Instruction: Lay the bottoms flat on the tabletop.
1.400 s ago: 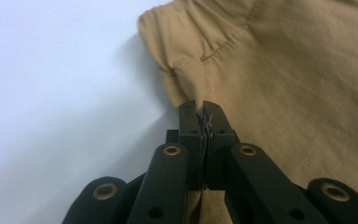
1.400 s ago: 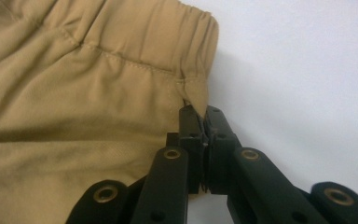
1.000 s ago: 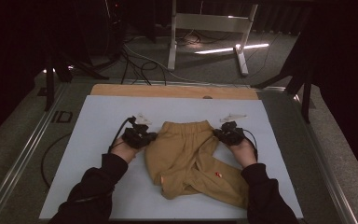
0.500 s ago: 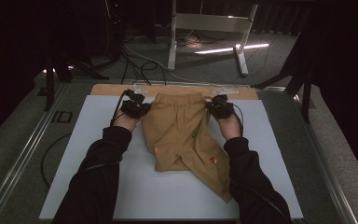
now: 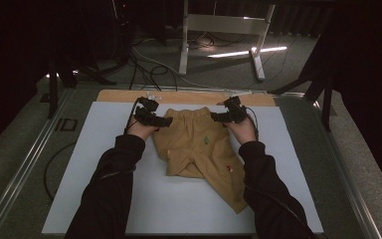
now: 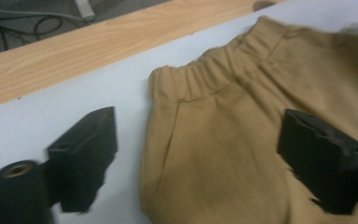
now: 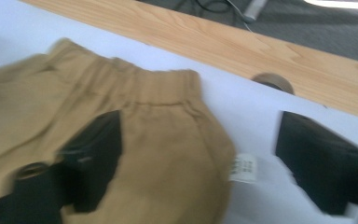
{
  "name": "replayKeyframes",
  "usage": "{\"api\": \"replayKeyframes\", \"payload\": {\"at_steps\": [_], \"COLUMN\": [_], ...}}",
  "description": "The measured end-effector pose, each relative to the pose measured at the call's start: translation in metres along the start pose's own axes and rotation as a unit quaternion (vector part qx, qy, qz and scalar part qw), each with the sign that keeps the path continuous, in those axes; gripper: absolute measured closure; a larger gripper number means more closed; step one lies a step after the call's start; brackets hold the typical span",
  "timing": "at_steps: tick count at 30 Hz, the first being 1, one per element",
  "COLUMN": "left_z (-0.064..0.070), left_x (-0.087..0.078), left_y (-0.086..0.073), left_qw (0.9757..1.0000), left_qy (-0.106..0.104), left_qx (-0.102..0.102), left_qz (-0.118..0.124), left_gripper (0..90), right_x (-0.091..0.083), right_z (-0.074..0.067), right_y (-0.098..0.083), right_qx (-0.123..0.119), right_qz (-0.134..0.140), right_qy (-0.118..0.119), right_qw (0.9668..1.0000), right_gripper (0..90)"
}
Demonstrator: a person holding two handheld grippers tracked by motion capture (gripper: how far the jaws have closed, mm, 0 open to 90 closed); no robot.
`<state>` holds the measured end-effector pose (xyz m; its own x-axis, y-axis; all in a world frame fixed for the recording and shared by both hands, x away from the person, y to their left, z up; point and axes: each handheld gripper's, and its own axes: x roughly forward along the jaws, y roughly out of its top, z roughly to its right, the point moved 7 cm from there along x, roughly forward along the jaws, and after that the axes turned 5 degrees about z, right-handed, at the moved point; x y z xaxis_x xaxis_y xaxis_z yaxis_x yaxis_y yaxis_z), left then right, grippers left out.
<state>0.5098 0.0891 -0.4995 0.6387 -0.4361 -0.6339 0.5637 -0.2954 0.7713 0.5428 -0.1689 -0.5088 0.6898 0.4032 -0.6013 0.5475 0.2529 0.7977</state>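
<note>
A pair of tan shorts [image 5: 199, 144] lies flat on the white mat [image 5: 288, 149], waistband toward the far edge, one leg reaching to the near right. My left gripper [image 5: 165, 121] hovers at the waistband's left corner and my right gripper [image 5: 218, 117] at its right corner. Both pairs of jaws have just been opening. In the left gripper view the left gripper [image 6: 198, 135] stands open over the shorts [image 6: 242, 140], the pads clear of the cloth. In the right gripper view the right gripper [image 7: 200, 140] is open above the shorts [image 7: 158, 121], beside a white label [image 7: 242, 167].
A wooden strip [image 5: 179, 96] runs along the table's far edge, with a round hole [image 7: 272, 83] in it. Beyond it on the floor are cables [image 5: 144, 64] and a metal stand [image 5: 219, 25]. Metal rails border the table at left and right.
Both hands carried the waistband toward the far edge, drawing the shorts out flat. Both grippers have since opened and let go of the cloth.
</note>
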Motion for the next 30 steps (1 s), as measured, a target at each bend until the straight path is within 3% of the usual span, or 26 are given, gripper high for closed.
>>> {"api": "replayKeyframes", "payload": {"at_steps": [4, 8, 10, 18, 22, 24, 28, 30], "left_z": [0.006, 0.011, 0.014, 0.018, 0.018, 0.02, 0.022, 0.024], "left_x": [-0.012, -0.023, -0.028, -0.049, -0.062, -0.068, -0.079, -0.085], "left_y": [0.003, 0.001, -0.001, -0.017, -0.024, -0.027, -0.036, -0.041], "left_qw": [0.9997, 0.9989, 0.9984, 0.9966, 0.9953, 0.9942, 0.9933, 0.9929], "left_qy": [-0.018, -0.038, -0.047, -0.069, -0.076, -0.083, -0.084, -0.088], "left_qx": [0.008, 0.0, 0.007, 0.016, 0.026, 0.028, 0.045, 0.043], "left_qz": [0.016, 0.029, 0.03, 0.043, 0.055, 0.063, 0.065, 0.067], "left_gripper": [5.2, 3.4, 2.6, 1.4, 1.3, 0.7, 0.4, 0.4], "right_x": [-0.013, -0.025, -0.03, -0.05, -0.063, -0.069, -0.08, -0.084], "right_z": [-0.008, -0.012, -0.016, -0.046, -0.065, -0.073, -0.093, -0.102], "right_y": [0.004, 0.007, 0.005, -0.007, -0.006, -0.005, -0.006, -0.008], "right_qx": [-0.01, -0.007, -0.013, -0.041, -0.067, -0.066, -0.081, -0.09], "right_qz": [0.007, 0.023, 0.022, 0.036, 0.044, 0.054, 0.065, 0.063], "right_qy": [0.03, 0.041, 0.045, 0.084, 0.104, 0.119, 0.152, 0.165], "right_qw": [0.9995, 0.9988, 0.9986, 0.995, 0.9913, 0.9893, 0.983, 0.9803], "right_gripper": [11.1, 11.2, 11.2, 11.2, 11.3, 11.2, 11.2, 11.2]}}
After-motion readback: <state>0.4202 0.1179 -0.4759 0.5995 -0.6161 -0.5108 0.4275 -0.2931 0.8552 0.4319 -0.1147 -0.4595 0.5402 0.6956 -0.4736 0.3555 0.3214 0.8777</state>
